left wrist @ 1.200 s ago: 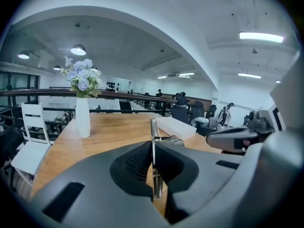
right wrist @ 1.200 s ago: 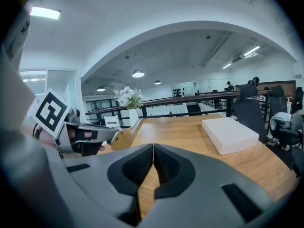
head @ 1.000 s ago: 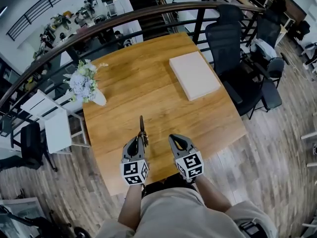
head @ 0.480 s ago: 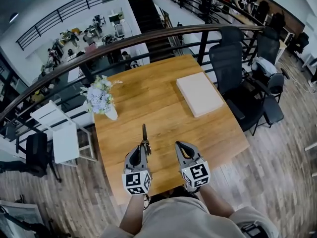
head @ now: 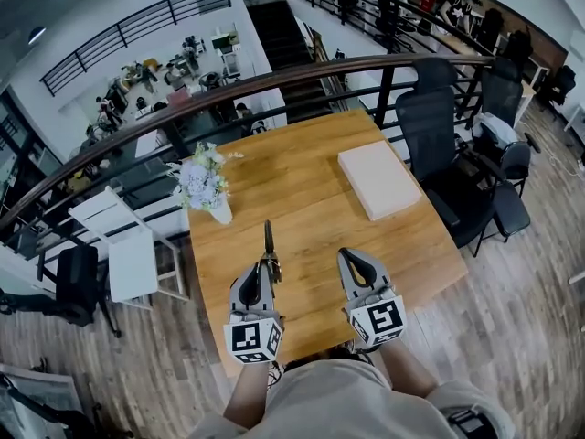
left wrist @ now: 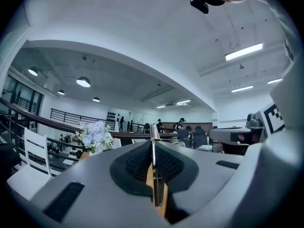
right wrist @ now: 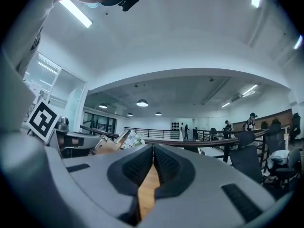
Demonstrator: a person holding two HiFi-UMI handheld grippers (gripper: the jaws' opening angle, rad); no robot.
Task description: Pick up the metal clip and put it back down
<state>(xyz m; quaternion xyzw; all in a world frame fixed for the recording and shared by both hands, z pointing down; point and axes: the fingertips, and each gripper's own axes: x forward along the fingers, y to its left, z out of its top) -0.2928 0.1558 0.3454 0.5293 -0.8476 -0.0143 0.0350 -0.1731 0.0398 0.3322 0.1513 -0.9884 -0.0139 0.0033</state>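
A thin metal clip (head: 269, 241) sticks out forward from my left gripper (head: 266, 268), which is shut on it above the near part of the wooden table (head: 311, 154). In the left gripper view the clip (left wrist: 155, 141) stands as a narrow upright blade pinched between the dark pads (left wrist: 135, 165). My right gripper (head: 351, 257) hangs beside it on the right, shut with nothing in it. In the right gripper view its pads (right wrist: 164, 164) meet edge to edge, and the clip (right wrist: 110, 145) shows at the left.
A flat white box (head: 379, 179) lies on the table's far right, and a white vase of pale flowers (head: 206, 187) stands at its left edge. A curved railing (head: 274, 76) runs behind the table. Black office chairs (head: 443, 144) stand at the right, a white chair (head: 128, 245) at the left.
Both grippers have risen side by side above the table and look larger in the head view. The clip stays clamped in the left one. The right one stays shut and empty.
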